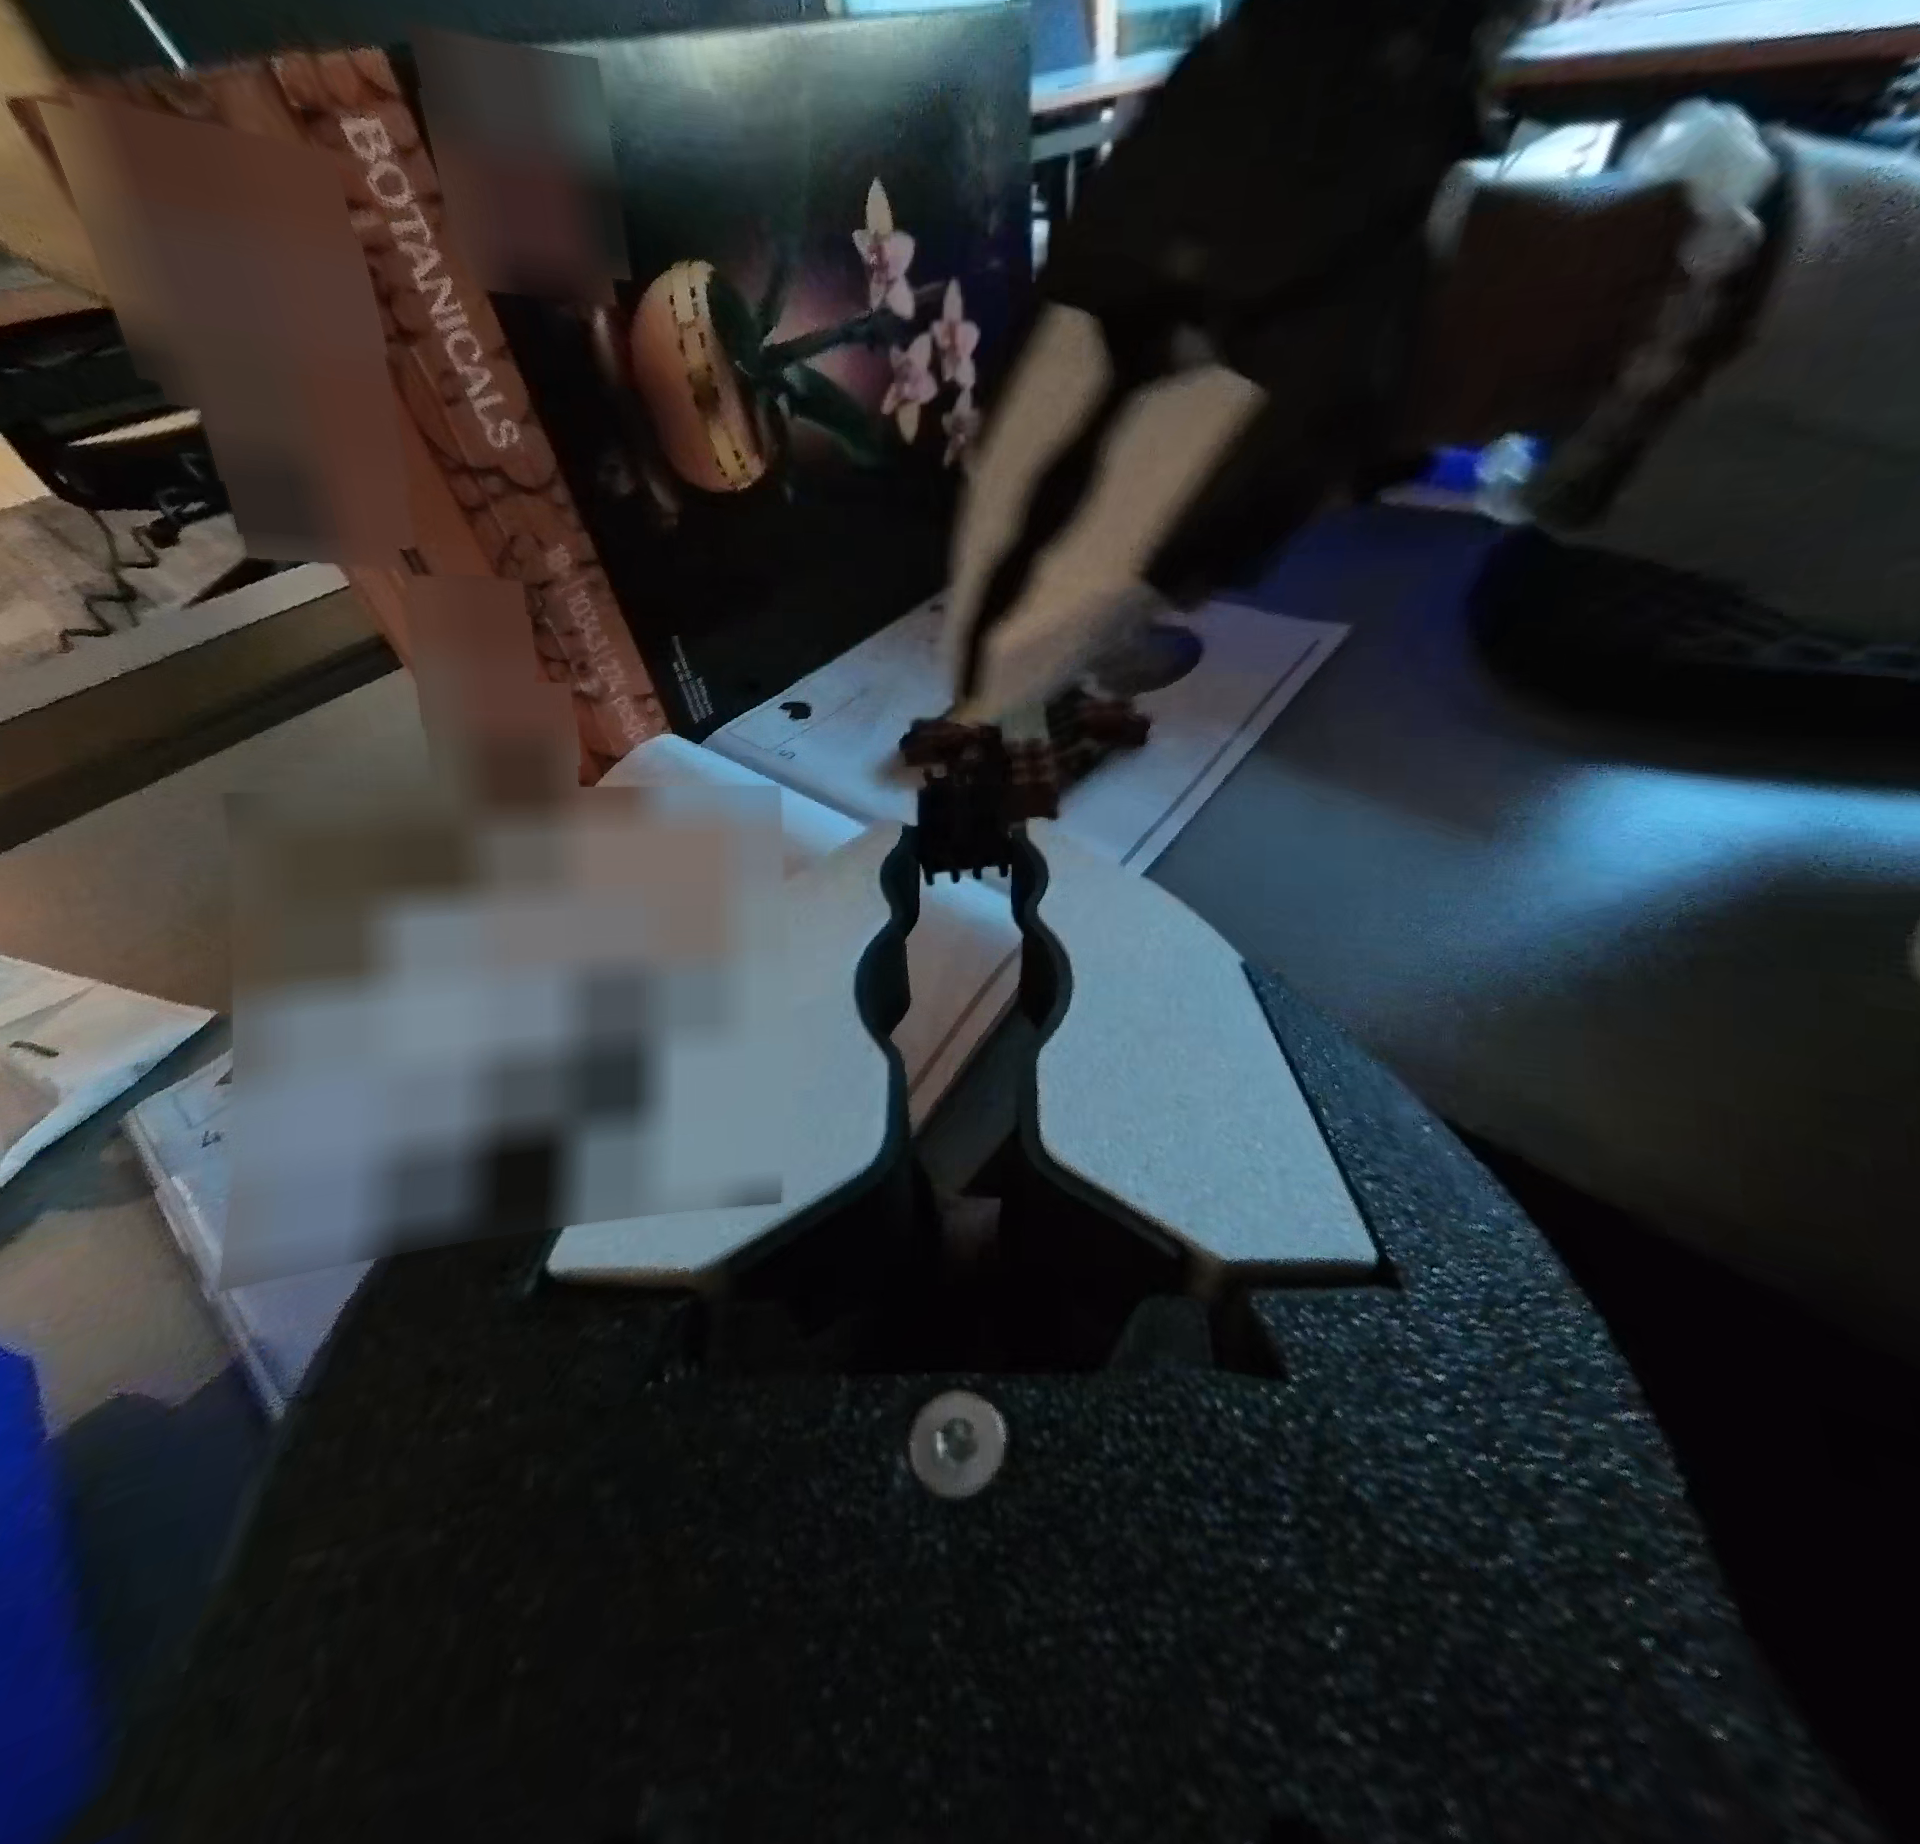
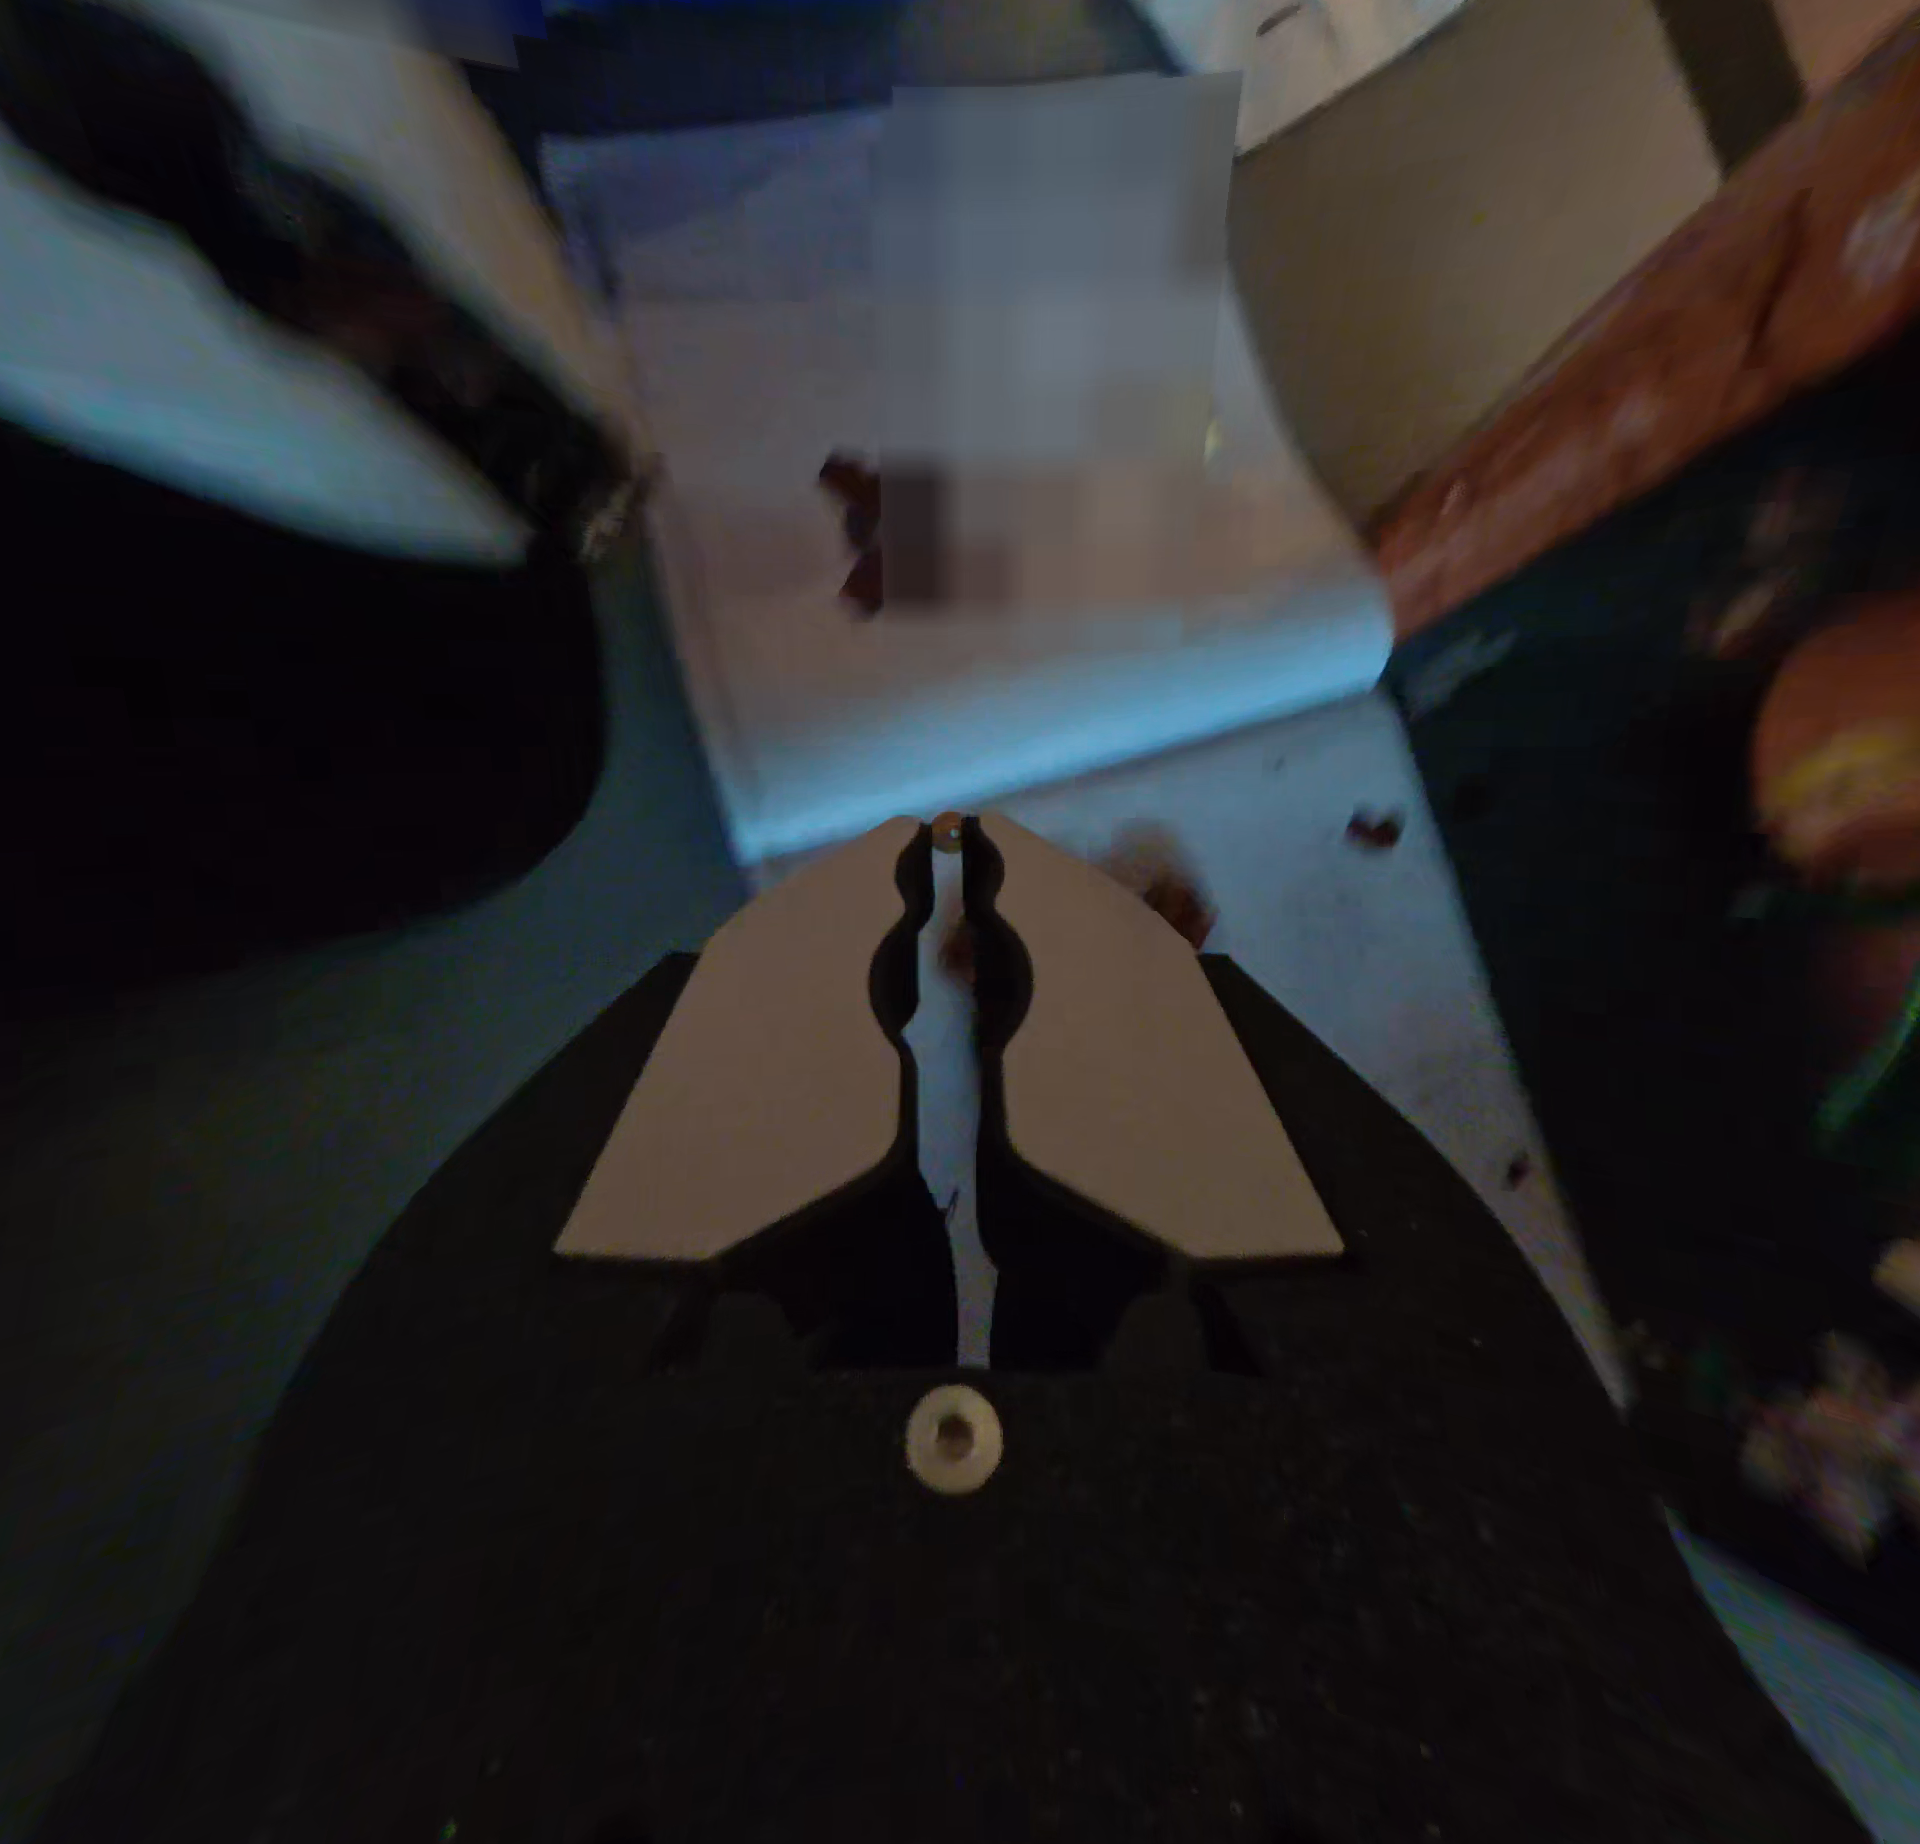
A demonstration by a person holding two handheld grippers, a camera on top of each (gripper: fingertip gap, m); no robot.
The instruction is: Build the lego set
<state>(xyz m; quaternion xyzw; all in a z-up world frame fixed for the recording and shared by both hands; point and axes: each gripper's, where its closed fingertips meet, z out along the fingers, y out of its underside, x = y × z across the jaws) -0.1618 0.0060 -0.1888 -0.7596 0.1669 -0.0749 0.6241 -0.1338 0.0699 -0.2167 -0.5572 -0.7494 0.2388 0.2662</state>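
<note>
Two tongs busy: left gripper (image 1: 966, 844) clamped on dark brick assembly (image 1: 966, 807); right gripper (image 2: 947, 830) pinching tiny amber stud (image 2: 947, 830), 12 o'clock. Best kept steady.

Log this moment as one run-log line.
left gripper: shut on black brick piece | right gripper: shut on tiny bead | beneath: white instruction sheet | beside: picture box

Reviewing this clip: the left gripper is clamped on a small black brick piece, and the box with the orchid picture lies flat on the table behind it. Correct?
Not quite. The left gripper does clamp the black brick piece, but the orchid box stands upright behind it, as the left wrist view shows.
</note>
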